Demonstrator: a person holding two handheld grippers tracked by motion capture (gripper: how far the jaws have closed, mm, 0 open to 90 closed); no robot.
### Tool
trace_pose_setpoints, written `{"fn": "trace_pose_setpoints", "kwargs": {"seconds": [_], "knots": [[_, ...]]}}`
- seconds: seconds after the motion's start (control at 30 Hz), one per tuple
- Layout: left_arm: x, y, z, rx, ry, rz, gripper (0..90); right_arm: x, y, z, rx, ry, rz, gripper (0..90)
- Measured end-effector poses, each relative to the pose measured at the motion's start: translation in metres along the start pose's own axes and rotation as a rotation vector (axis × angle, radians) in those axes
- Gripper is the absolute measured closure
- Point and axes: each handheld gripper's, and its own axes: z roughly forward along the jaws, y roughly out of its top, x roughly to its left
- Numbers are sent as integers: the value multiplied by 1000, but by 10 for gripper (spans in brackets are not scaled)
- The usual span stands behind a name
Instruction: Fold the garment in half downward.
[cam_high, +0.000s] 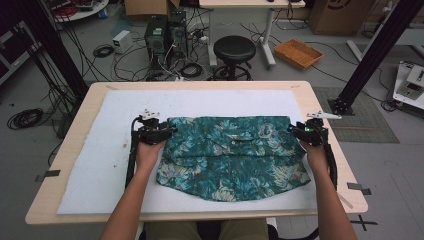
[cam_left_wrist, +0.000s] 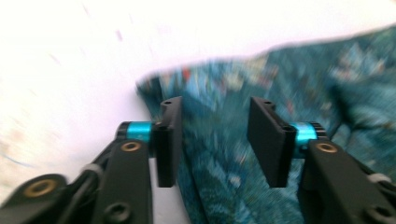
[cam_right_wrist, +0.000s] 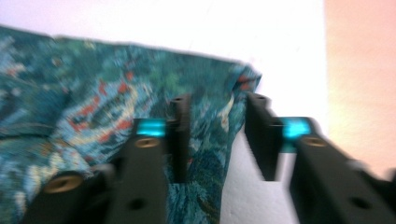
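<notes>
A teal floral shirt (cam_high: 230, 155) lies folded and spread on the white mat (cam_high: 100, 150). My left gripper (cam_high: 159, 131) sits at the shirt's upper left corner, its jaws open and straddling the cloth edge (cam_left_wrist: 205, 140) in the left gripper view. My right gripper (cam_high: 306, 131) is at the shirt's upper right corner, jaws open, with the shirt's edge (cam_right_wrist: 215, 135) lying between them in the right gripper view. Nothing is pinched by either gripper (cam_left_wrist: 215, 140) (cam_right_wrist: 218, 137). Both gripper views are blurred by motion.
The mat covers most of a light wooden table (cam_high: 65, 145). Beyond the table's far edge stand a black stool (cam_high: 234, 50), computer towers (cam_high: 165, 32) with tangled cables, and an orange basket (cam_high: 299, 53). Black frame posts (cam_high: 372, 55) rise at both sides.
</notes>
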Motion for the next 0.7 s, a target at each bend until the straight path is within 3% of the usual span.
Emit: {"fn": "trace_pose_setpoints", "kwargs": {"seconds": [0.1,0.2,0.23,0.33,0.37,0.43,0.53,0.7], "knots": [[-8,12,-11,-40,-15,29,511,3,3,-14,-44,12,5,510],[-16,20,-14,-41,-46,49,500,7,3,-23,-62,42,1,493],[-32,29,-11,-20,-108,84,478,14,0,-31,-74,95,4,482],[-49,32,1,24,-183,102,445,22,-7,-32,-60,122,-19,461],[-49,32,1,24,-183,102,433,22,-7,-32,-60,122,-19,461],[-63,32,17,71,-234,107,419,27,-15,-30,-36,142,-20,413],[-75,27,33,109,-260,103,415,30,-19,-28,-14,155,-20,360],[-88,15,58,192,-257,113,413,37,-20,-30,-20,190,-40,254]]}}
